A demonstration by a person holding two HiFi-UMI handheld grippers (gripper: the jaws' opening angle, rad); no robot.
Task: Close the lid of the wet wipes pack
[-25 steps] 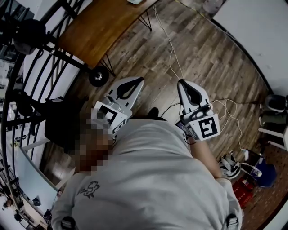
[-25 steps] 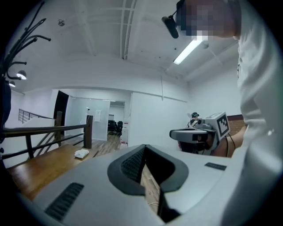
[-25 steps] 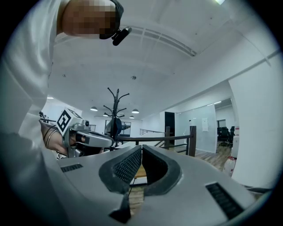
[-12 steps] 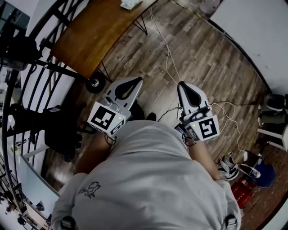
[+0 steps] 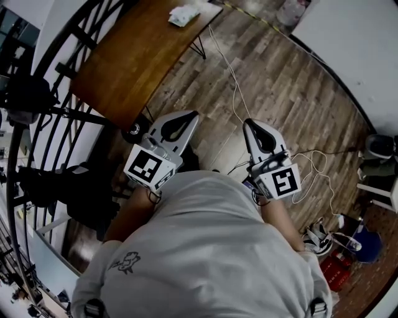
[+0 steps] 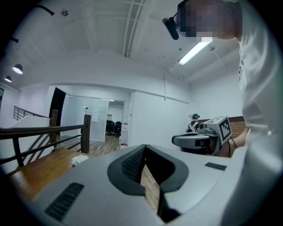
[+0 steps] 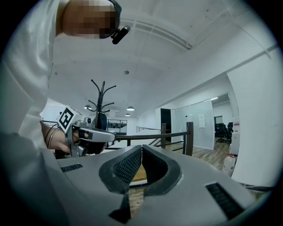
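Note:
The wet wipes pack [image 5: 184, 15], white and crumpled-looking, lies on the far end of a brown wooden table [image 5: 137, 59] ahead of me. In the left gripper view the wet wipes pack [image 6: 80, 160] is a small white shape on the table top; its lid is too small to make out. My left gripper [image 5: 193, 113] and right gripper [image 5: 248, 122] are held side by side in front of the person's body, over the wood floor and well short of the table. Both point forward and level. The left gripper [image 6: 144, 147] and right gripper [image 7: 141, 147] each have jaws closed tip to tip with nothing between them.
A black metal railing [image 5: 37, 118] curves along the left of the table. White cables [image 5: 233, 74] trail across the floor ahead. A white wall [image 5: 348, 43] stands at the right, with shoes and a blue bag [image 5: 367, 239] at the lower right. A coat stand [image 7: 101, 99] rises behind the left gripper.
The person has walked forward. The table and the wipes pack have come nearer and further into view. Both grippers keep their pose in front of the body, jaws unchanged.

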